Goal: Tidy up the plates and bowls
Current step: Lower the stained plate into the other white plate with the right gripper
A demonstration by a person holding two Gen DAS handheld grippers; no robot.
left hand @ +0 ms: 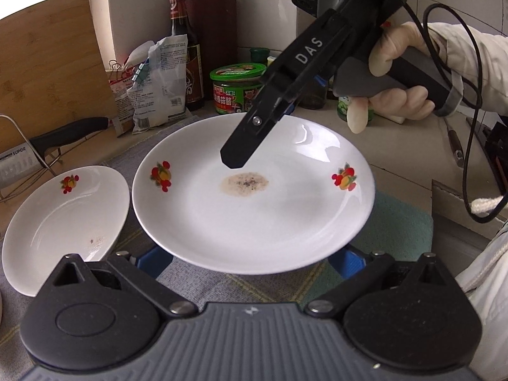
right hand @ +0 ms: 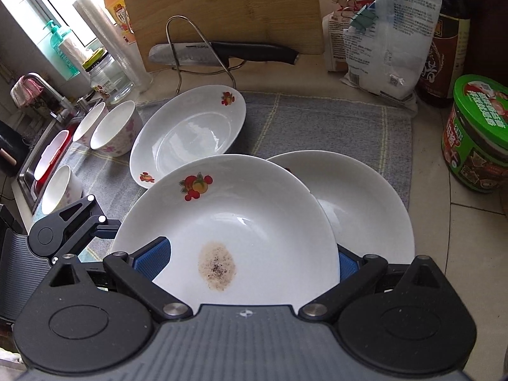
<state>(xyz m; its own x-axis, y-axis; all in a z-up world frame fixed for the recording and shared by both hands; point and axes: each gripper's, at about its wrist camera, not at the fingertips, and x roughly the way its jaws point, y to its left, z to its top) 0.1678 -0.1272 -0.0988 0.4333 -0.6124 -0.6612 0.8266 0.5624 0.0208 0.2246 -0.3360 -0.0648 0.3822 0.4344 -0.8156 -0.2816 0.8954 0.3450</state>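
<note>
From my left gripper [left hand: 249, 255] I count two plates. The stained plate [left hand: 254, 216], white with two fruit prints and a brown speckled patch at its centre, fills the middle. Its near rim covers both of my blue fingers, which stand wide apart and clamp nothing. I cannot tell whether the rim rests on them. A second plate [left hand: 60, 228] sits just left of it, tilted, with one fruit print showing. My right gripper [left hand: 235, 158] reaches in from the upper right, its tip over the stained plate's far half, and my right hand [left hand: 400, 95] wraps the handle. Behind stand one green-lidded jar [left hand: 236, 87], one dark bottle [left hand: 185, 47], two clipped bags [left hand: 152, 85], one cutting board [left hand: 47, 73] and one knife [left hand: 68, 133].

From my right gripper I count three plates and three bowls. The stained plate lies between my pads, which are spread wide. The left pad [right hand: 155, 255] shows over the plate and the other sits behind its rim. It overlaps a third plate [right hand: 365, 209] on the right. The second plate is beyond, and my left gripper's finger comes up to the stained plate's left rim. The bowls [right hand: 116, 128] stand at the left, two together and one nearer.

Everything sits on a grey checked cloth [right hand: 317, 127] over a pale counter [right hand: 470, 238], with a sink [right hand: 25, 177] and a window [right hand: 28, 9] at the left.
</note>
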